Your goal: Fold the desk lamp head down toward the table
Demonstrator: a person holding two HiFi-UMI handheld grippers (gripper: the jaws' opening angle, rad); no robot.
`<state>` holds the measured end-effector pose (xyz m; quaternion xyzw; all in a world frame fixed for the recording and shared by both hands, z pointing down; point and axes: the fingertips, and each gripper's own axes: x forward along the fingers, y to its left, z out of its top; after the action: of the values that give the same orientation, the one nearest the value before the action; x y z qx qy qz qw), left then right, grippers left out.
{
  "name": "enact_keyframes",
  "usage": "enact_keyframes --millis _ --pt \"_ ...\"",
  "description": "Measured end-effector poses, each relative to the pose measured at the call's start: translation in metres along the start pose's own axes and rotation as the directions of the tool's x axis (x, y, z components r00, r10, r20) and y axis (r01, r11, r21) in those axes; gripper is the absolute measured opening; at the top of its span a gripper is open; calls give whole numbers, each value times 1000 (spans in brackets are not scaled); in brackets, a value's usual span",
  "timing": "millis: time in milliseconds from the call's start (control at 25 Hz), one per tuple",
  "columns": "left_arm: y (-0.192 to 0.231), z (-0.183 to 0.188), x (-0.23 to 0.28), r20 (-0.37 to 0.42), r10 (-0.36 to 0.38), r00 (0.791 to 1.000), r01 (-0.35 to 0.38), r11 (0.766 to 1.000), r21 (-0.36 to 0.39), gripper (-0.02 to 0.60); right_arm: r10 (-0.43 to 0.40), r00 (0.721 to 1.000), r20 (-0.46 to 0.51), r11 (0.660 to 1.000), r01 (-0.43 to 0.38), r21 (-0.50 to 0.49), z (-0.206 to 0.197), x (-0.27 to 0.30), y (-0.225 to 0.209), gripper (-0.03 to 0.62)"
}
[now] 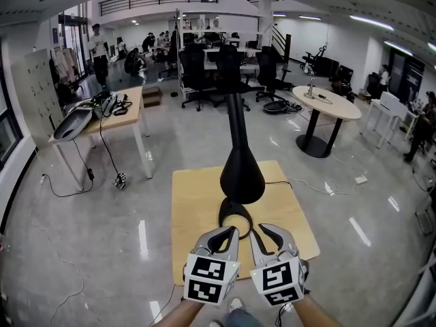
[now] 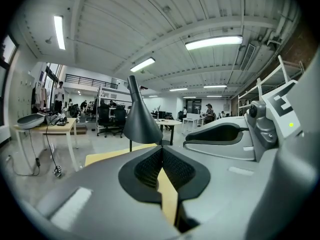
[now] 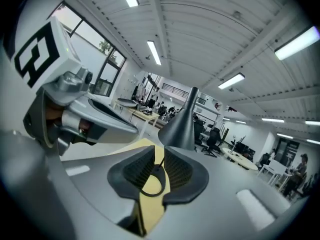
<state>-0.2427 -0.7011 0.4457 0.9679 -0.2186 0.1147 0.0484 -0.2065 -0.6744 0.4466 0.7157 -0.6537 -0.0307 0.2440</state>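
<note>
A black desk lamp stands on a small yellow table (image 1: pixel 194 196). Its cone-shaped head (image 1: pixel 241 172) is above a ring base (image 1: pixel 235 216), and the slim neck (image 1: pixel 236 118) rises towards me. Both grippers hover side by side over the table's near edge, short of the base and touching nothing. My left gripper (image 1: pixel 230 231) has its pads meeting at the tips, with the lamp head (image 2: pixel 141 121) beyond them. My right gripper (image 1: pixel 266 229) shows a narrow gap between its pads; the ring base (image 3: pixel 152 181) and lamp head (image 3: pixel 181 126) show through it, nothing gripped.
The lamp's cord (image 1: pixel 286 180) trails off the table's right side. A cluttered wooden desk (image 1: pixel 102 111) stands at the far left, a round table (image 1: pixel 327 104) at the far right, and office chairs (image 1: pixel 204 67) behind. People stand in the background.
</note>
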Motion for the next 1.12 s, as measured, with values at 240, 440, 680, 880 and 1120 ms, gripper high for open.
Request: enact_keyframes --millis 240,440,680,880,1120 --pt "-47 -2 -18 11 -3 1000 2 1000 2 17 18 999 49 984 -27 174 -7 -53 -1 35" --pt "-70 24 -15 21 -3 1000 3 1000 15 17 24 998 63 960 -41 279 0 -71 -23 6" --pt "-103 45 -33 15 -7 1000 7 1000 24 17 83 994 69 923 -103 370 9 -106 -30 5" --pt "-97 59 -39 16 -4 1000 4 1000 25 17 99 992 80 916 -122 383 28 -107 -30 5" --pt "-68 53 -79 18 3 1000 -3 1000 15 17 107 991 79 916 -129 380 50 -107 14 5"
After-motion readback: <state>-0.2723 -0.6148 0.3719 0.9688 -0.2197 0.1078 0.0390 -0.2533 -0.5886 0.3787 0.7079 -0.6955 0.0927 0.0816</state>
